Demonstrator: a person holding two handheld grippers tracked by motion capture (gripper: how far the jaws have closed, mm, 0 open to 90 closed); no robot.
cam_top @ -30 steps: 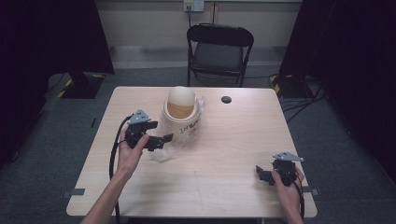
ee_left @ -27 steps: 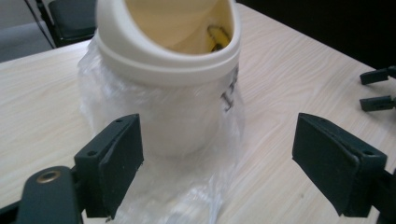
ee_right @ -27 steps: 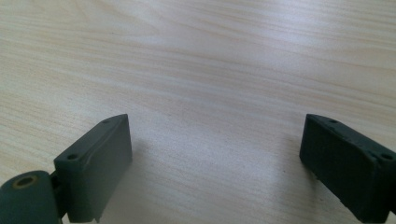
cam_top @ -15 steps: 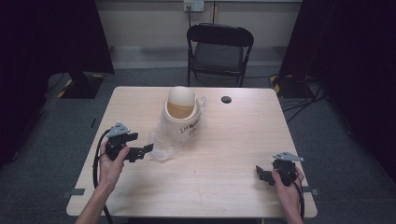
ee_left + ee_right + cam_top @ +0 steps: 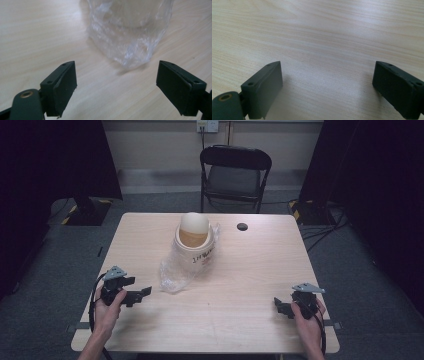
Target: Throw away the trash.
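Note:
A cream cup-like container [image 5: 194, 242] with a rounded egg-shaped top and dark writing on its side stands near the table's middle, wrapped in a crumpled clear plastic bag [image 5: 176, 272] that trails toward the front left. My left gripper [image 5: 145, 292] rests low near the front left, open and empty, its jaws aimed at the bag's end [image 5: 130, 42] a short way off. My right gripper [image 5: 278, 306] sits at the front right edge, open over bare wood [image 5: 324, 50], nothing between its jaws.
A small black round object [image 5: 242, 226] lies toward the table's far right. A black folding chair [image 5: 235, 170] stands beyond the far edge. The wooden table [image 5: 250, 270] has open surface between the two grippers.
My left gripper has drawn back from beside the wrapped container toward the front left of the table and sunk lower, empty. The right gripper has stayed put.

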